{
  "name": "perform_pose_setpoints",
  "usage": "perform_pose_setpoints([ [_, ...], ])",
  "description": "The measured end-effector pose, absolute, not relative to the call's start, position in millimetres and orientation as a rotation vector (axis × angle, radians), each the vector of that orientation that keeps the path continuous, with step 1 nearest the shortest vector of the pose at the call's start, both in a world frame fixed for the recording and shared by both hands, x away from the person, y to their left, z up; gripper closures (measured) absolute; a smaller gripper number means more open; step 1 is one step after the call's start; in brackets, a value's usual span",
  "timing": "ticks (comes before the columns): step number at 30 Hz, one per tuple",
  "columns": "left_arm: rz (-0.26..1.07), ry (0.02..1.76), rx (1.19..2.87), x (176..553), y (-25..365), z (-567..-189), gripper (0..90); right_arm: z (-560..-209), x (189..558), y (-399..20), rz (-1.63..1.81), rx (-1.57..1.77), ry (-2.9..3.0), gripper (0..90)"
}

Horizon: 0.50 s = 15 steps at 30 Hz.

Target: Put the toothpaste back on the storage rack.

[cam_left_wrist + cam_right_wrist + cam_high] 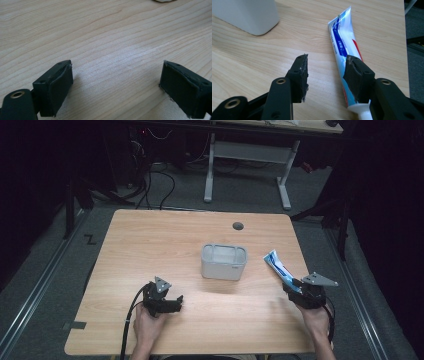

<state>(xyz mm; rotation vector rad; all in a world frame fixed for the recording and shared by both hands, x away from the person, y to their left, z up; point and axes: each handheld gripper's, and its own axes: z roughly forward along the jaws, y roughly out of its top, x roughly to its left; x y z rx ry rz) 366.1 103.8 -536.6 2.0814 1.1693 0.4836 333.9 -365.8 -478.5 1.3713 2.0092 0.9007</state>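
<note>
— Looking along our right gripper (pixel 325 71), what do we have between the jaws?

— Bare wood, mostly. The jaws stand apart and press on nothing. The toothpaste tube (pixel 342 42) lies on the table (pixel 262 62) under and just beside the jaw that shows at the right of the right gripper view; that jaw covers part of the tube's lower body, and whether it touches the tube we cannot tell. The white cap end sits near the gripper's body, and the flat crimped end points away from us.

— And from the high view?

— There the right gripper (pixel 295 287) sits at the near right of the table, with the toothpaste tube (pixel 277 267) running away from its tips toward the table's far side, slanted left. Our right hand (pixel 312 312) holds the gripper from behind.

— What lies beyond the tube?

— A white bin (pixel 224 261), open at the top, to the left of the tube and farther from us, well apart from the right gripper's tips. In the right gripper view its rounded corner (pixel 249 15) shows at the upper left.

— Our left gripper (pixel 115 82)?

— Wide open too, low over plain wood grain, nothing between its pads. In the high view the left gripper (pixel 172 304) sits at the near left, in our left hand (pixel 147 320), well apart from bin and tube.
</note>
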Motion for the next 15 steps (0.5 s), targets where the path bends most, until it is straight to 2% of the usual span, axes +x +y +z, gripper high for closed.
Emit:
perform_pose_setpoints([
  [15,0.485,1.169,2.081,366,104,-537,11.6,-472,370,-360,0.809,1.394,2.038,48.6],
])
